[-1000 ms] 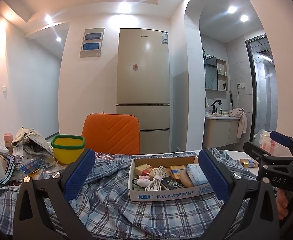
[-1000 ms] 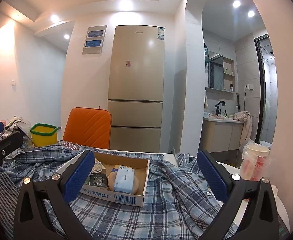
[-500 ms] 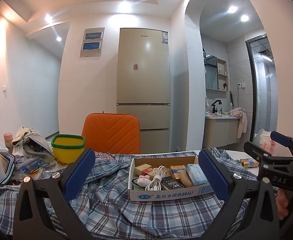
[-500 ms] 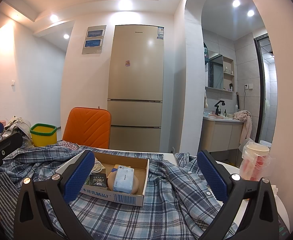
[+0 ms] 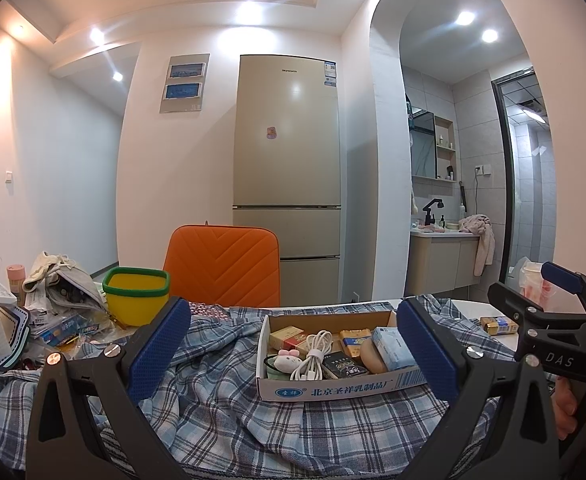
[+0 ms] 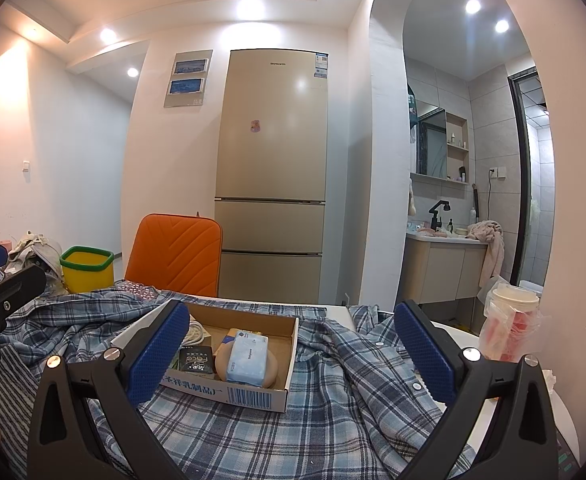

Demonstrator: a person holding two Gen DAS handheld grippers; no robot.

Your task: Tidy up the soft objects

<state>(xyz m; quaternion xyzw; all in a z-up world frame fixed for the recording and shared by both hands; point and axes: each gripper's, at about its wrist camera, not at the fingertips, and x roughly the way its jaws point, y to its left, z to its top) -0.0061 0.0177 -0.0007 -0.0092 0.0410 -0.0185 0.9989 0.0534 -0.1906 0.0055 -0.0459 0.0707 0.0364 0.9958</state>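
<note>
Jaws of left gripper (image 5: 294,354) and right gripper (image 6: 291,352) spread wide, empty, unmoved over the last second: no grasp under way. Plaid shirt (image 5: 221,408) crumpled across table, under cardboard box (image 5: 333,388). Left view only: clutter pile (image 5: 53,300); right view only: shirt's buttoned edge (image 6: 381,344), cup (image 6: 511,328).

Cardboard box (image 5: 333,390) front read "北京圣祥乳制品厂" in blue, w/ a blue oval logo at left & a barcode at right. Right gripper (image 5: 561,292) body, seen in left wrist view, was marked "DAS". Fridge (image 5: 287,160) top had a brand word, prob. "Skyworth", plus an energy sticker too small to read. Black pack (image 6: 196,360) in the box showed "Face"-like lettering, unclear.
</note>
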